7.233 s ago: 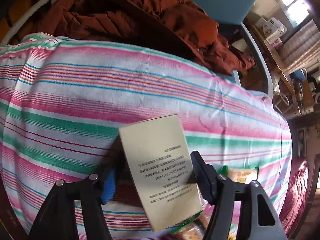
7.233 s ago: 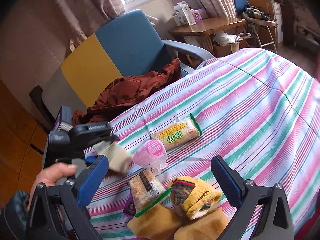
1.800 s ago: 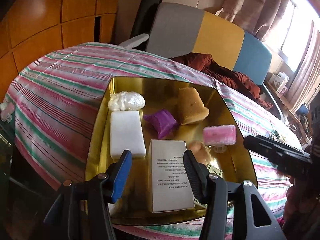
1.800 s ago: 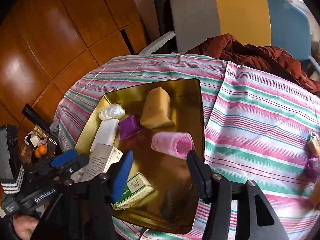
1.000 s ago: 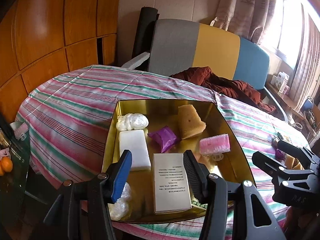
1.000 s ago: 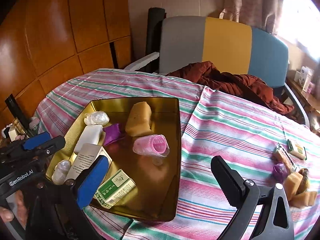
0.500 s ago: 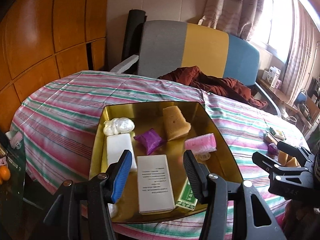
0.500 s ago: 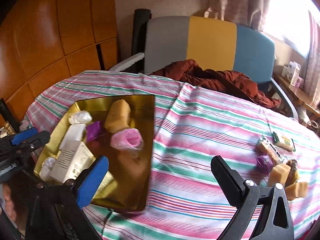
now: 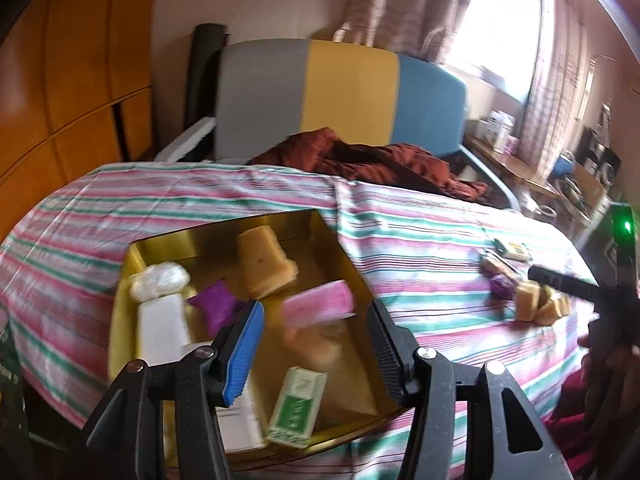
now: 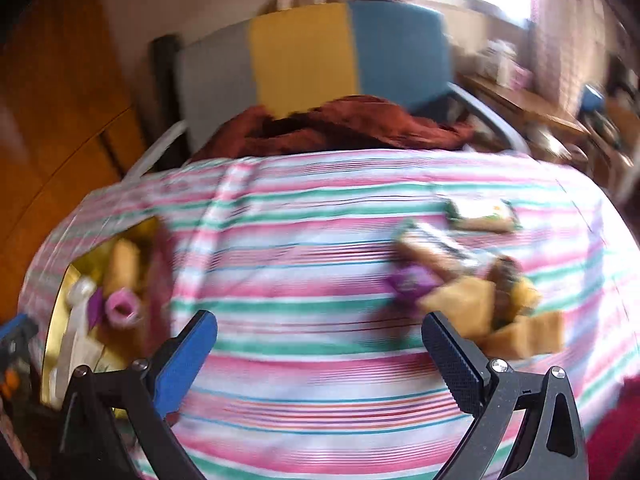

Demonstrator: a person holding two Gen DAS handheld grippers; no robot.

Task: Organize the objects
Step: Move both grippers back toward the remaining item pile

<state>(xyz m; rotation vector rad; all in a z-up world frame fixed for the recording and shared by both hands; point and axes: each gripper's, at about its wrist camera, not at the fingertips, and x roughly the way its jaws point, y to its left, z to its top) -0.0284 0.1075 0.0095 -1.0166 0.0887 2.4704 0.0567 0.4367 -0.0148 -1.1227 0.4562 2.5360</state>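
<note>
Our left gripper hangs over the tray, fingers spread and empty; sorted items lie inside. Our right gripper, also spread empty, faces the pile left on the surface, likely next.

Nothing in either view can be read. The green-and-white box in my gold tray carries printing, but motion blur smears it into bands (not one letter comes clear). The white box beside it shows only faint grey lines. Across the bench, the packets on the striped cloth are too blurred to make out any label.
</note>
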